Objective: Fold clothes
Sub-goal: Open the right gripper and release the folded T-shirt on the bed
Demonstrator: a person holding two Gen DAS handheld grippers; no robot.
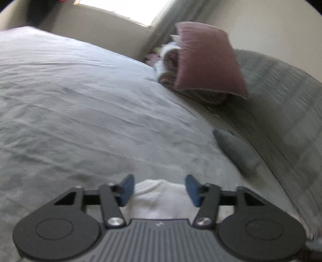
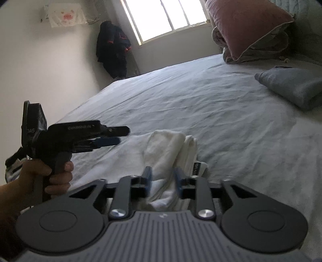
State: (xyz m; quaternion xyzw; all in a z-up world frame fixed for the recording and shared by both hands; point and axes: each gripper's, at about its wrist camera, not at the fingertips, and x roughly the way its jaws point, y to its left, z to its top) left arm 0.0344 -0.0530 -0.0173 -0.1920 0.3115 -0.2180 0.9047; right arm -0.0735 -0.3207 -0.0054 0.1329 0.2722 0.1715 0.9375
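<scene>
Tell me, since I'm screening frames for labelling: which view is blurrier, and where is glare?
Left wrist view: motion-smeared, the mauve velvet pillow and grey bedsheet streaked; window patch overexposed. Right wrist view: sharper, the barred window blown white, corners vignetted.

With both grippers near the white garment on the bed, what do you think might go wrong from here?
1. The right gripper is open with the bunched white garment between its pads, so the loose fold may slump apart.
2. The left gripper is open and holds nothing, so closing it now might pinch the bedsheet along with the garment.
</scene>
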